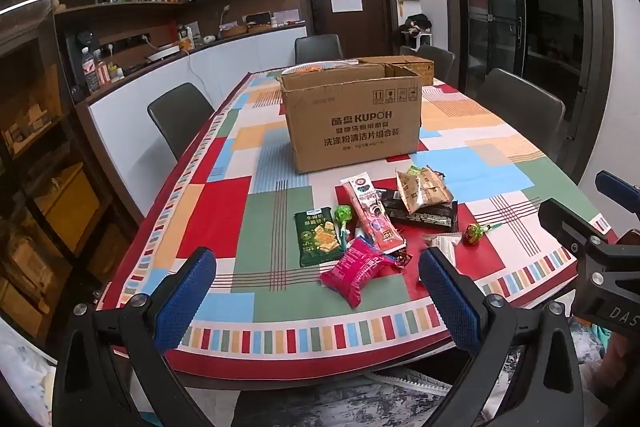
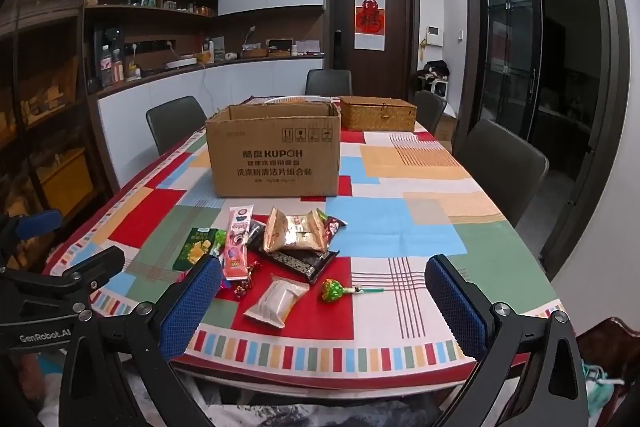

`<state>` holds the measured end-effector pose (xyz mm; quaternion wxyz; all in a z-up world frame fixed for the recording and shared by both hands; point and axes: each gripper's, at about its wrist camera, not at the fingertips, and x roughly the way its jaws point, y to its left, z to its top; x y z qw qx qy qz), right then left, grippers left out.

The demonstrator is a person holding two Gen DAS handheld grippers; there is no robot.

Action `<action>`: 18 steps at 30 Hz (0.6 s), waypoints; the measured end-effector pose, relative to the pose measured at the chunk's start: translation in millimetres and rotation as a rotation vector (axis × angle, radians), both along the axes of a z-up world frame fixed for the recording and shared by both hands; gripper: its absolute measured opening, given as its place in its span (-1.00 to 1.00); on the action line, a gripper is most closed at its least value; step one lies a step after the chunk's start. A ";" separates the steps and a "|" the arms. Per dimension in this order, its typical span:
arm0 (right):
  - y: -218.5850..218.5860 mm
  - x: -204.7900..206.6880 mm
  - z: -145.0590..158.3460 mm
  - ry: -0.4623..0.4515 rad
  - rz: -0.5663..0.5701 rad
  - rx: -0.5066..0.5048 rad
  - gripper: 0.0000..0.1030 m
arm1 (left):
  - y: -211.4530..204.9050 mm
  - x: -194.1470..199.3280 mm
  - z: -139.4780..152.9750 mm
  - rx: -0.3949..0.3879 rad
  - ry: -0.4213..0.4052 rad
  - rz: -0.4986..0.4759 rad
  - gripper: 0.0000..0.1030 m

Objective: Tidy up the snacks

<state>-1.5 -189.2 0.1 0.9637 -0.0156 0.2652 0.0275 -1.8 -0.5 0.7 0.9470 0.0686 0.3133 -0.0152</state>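
Both claws hang off the near edge of the tabletop (image 1: 280, 343), nothing picked up yet, so by my read this is the very start of the sorting. The left claw (image 1: 316, 291) is spread wide and empty; the right claw (image 2: 324, 297) is likewise wide apart, holding nothing.

Just ahead of the left claw, between its fingers, sits the pink packet (image 1: 354, 269), with the green cracker bag (image 1: 318, 237) a touch further out and leftward. Just ahead of the right claw lies the white packet (image 2: 278, 301), and the green lollipop (image 2: 334, 290) beside it to the right.

Beyond those, the long pink stick pack (image 2: 237, 243), the gold pouch (image 2: 294, 231) resting on the black wrapper (image 2: 300, 261), all bunched and overlapping. Farther still, straight ahead, the open cardboard box (image 2: 276, 155), the likely destination, and behind it a woven basket (image 2: 376, 115).

Next move, I'd judge: reach forward, drop onto a nearest loose packet, close on it. The pile is crowded, so singling one out needs care. Open room is plentiful on the right of the right claw; the near edge sits close under both claws.
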 end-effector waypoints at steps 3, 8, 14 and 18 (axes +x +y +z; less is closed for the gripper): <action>0.3 0.2 -0.6 0.001 0.001 0.000 0.99 | -1.6 -1.8 1.0 0.002 -0.001 0.000 1.00; 0.0 0.2 -0.9 0.001 0.001 0.003 0.99 | 1.7 0.9 1.7 -0.004 0.004 0.002 1.00; -0.1 0.1 -0.9 -0.001 0.000 0.004 0.99 | 2.8 0.9 0.9 -0.005 0.004 0.001 1.00; 0.0 0.1 -1.0 -0.002 0.000 0.003 0.99 | 2.3 0.8 0.7 -0.004 0.003 0.000 1.00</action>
